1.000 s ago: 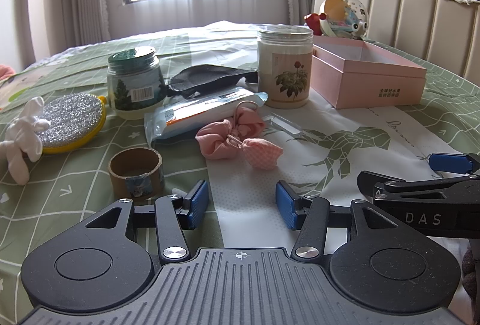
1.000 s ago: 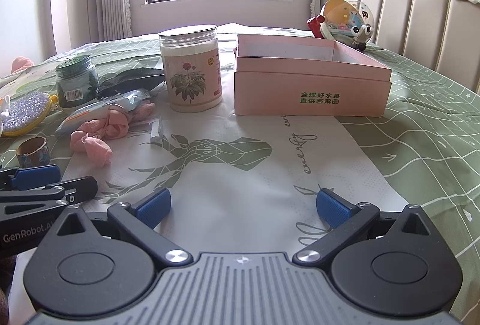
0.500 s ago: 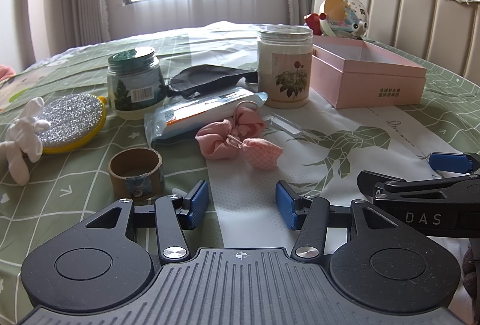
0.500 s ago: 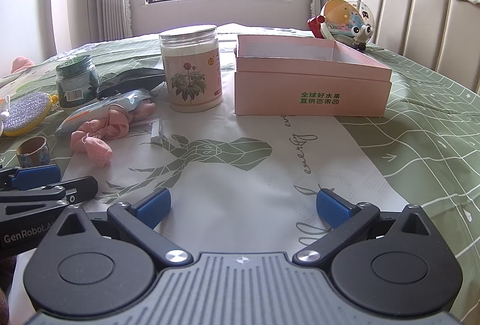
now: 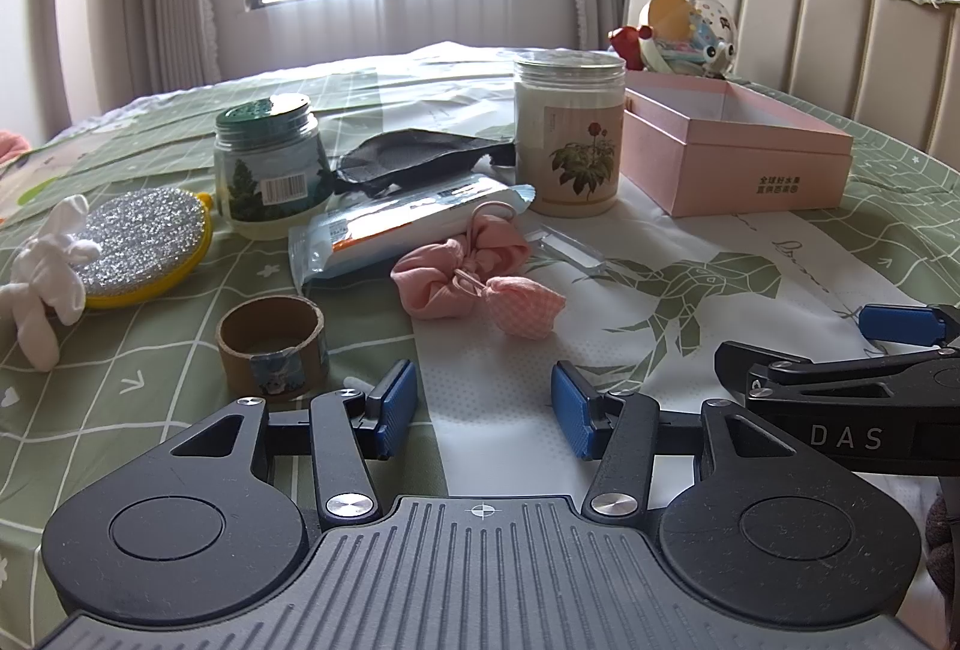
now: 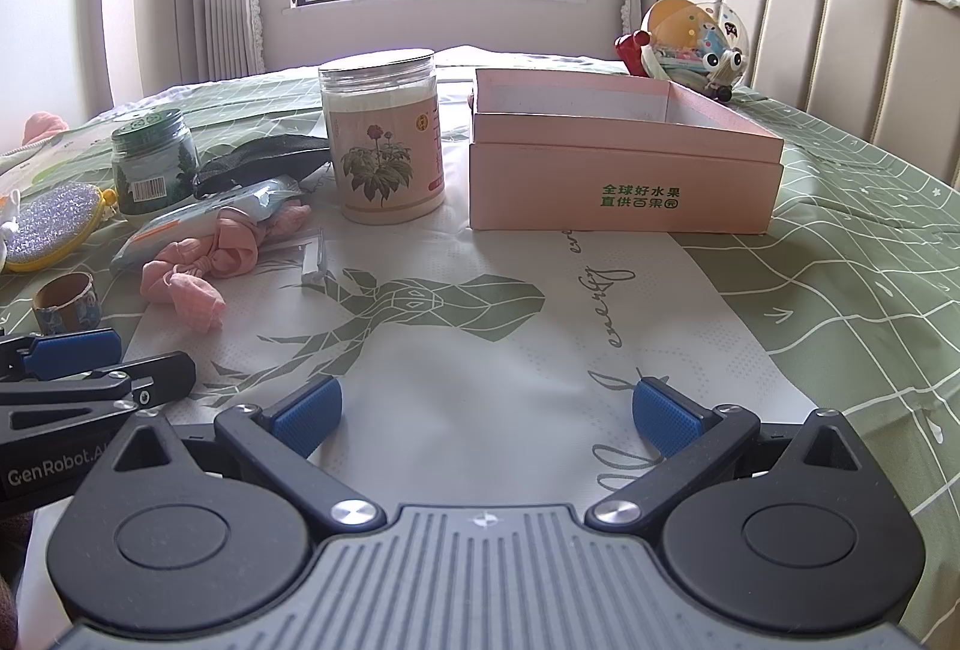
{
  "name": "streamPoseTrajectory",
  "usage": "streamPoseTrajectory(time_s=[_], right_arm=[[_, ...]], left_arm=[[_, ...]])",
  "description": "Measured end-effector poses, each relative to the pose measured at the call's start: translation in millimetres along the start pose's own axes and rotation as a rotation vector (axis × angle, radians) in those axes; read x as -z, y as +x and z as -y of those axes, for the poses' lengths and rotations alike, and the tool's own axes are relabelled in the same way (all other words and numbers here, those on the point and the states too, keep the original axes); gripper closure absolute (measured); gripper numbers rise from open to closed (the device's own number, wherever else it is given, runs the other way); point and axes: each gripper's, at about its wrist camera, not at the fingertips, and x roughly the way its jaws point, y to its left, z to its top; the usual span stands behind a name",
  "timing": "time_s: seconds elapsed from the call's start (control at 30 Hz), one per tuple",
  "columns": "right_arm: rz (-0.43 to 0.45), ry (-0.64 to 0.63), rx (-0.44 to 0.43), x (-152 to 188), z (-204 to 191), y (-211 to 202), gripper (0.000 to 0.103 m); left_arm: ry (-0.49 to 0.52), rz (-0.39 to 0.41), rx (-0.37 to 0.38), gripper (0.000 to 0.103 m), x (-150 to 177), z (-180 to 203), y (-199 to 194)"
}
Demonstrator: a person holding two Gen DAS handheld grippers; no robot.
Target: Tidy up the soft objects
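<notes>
A pink cloth bundle (image 5: 474, 278) lies on the table just ahead of my left gripper (image 5: 485, 404), which is open and empty. The bundle also shows in the right wrist view (image 6: 204, 266). An open pink box (image 6: 624, 170) stands ahead of my right gripper (image 6: 486, 410), which is wide open and empty. The box also shows at the right in the left wrist view (image 5: 738, 158). A black cloth (image 5: 414, 155) lies behind a wipes pack (image 5: 408, 230). A white soft toy (image 5: 48, 278) lies at the far left.
A flower-label jar (image 5: 567, 134), a green-lid jar (image 5: 270, 170), a silver scouring pad (image 5: 141, 242), a tape roll (image 5: 270, 344) and a small clear plastic piece (image 5: 570, 254) stand on the green tablecloth (image 6: 840, 260). A toy globe (image 6: 690, 38) sits behind the box.
</notes>
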Motion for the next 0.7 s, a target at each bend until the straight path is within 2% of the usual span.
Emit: streamPoseTrajectory(time_s=[0.37,0.6,0.7], right_arm=[[-0.019,-0.005,-0.002,-2,0,1,0.000],[-0.155,0.007,-0.063,-19,9,11,0.000],[-0.199,-0.047,-0.067,-21,5,11,0.000]], left_arm=[[0.003,-0.014,-0.009,0.048,-2,1,1],[-0.035,-0.066,0.066,0.048,-10,-15,4],[-0.017,-0.053,0.044,0.048,-8,-10,2]])
